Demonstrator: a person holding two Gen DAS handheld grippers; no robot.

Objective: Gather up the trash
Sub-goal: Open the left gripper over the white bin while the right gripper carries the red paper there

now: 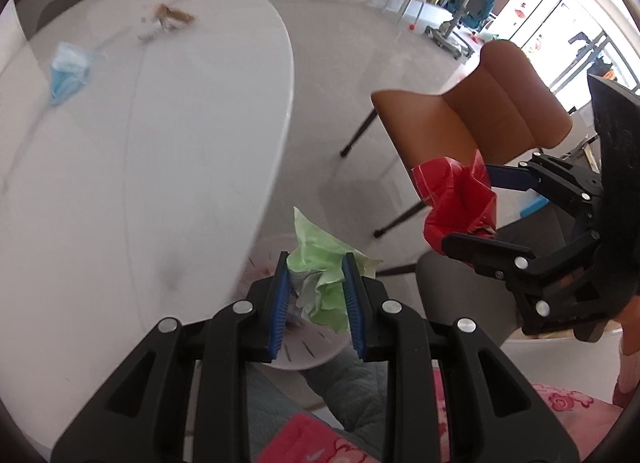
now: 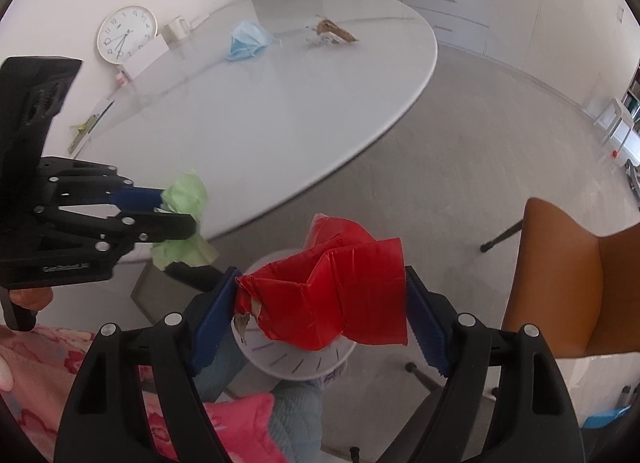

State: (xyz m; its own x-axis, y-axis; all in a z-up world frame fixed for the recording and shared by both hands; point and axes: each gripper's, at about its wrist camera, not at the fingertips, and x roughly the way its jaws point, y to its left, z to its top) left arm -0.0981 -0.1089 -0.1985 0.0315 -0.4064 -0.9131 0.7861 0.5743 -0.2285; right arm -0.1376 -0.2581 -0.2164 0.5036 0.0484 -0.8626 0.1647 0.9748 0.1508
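A: What does the left gripper (image 1: pixel 316 295) have?

B: A crumpled pale green paper wrapper (image 1: pixel 324 267). The blue pads stand narrow and press it from both sides. In the right wrist view the same gripper (image 2: pixel 176 209) comes in from nine o'clock, the green wad (image 2: pixel 186 219) bulging past its tips.

A: And the right gripper (image 2: pixel 320 315)?

B: Its jaws stand wide, clamped on a crushed red paper carton (image 2: pixel 328 295) that fills the whole gap between the pads. A torn brownish scrap shows at the carton's left end. In the left wrist view that gripper (image 1: pixel 476 211) sits at three o'clock with the red carton (image 1: pixel 456 195) at its tips.

A: What lies beneath them?

B: A small round white bin with slits in its rim (image 2: pixel 296 359), directly under the red carton, at six o'clock from it. The green wrapper hangs over the same bin (image 1: pixel 304 351) in the left view.

A: Anything left on the table?

B: Yes. On the white oval tabletop (image 2: pixel 260 123), at twelve o'clock from the grippers, lie a light blue face mask (image 2: pixel 248 43) and, to its right, a brown and clear snack wrapper (image 2: pixel 332 35). A round white wall clock (image 2: pixel 126 34) leans at the table's far left, and an orange-brown chair (image 2: pixel 576 283) stands at three o'clock.
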